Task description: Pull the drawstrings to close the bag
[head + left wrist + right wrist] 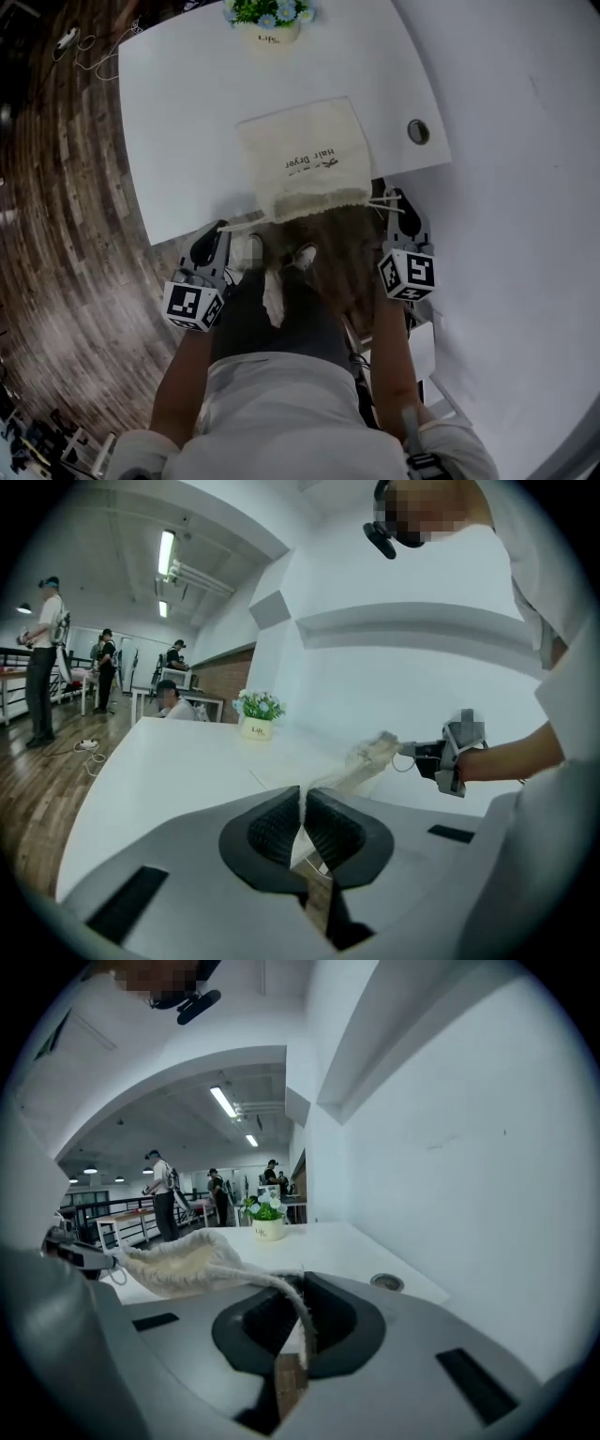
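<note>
A beige cloth bag (305, 155) with dark print lies on the white table (183, 112). Its gathered mouth (314, 204) is at the table's near edge and lifts off the surface. A cord runs out from each side of the mouth. My left gripper (221, 232) is shut on the left drawstring (242, 224), which shows pinched between the pads (281, 829). My right gripper (393, 202) is shut on the right drawstring (381, 203), and that cord (274, 1287) enters its closed jaws. Both cords look taut. The puckered bag (173, 1265) hangs between the two grippers.
A small pot of flowers (270, 21) stands at the table's far edge. A round cable hole (418, 131) sits near the table's right corner. A white wall (525, 141) runs close on the right. A cable (82, 42) lies on the wooden floor at left. Several people stand far off.
</note>
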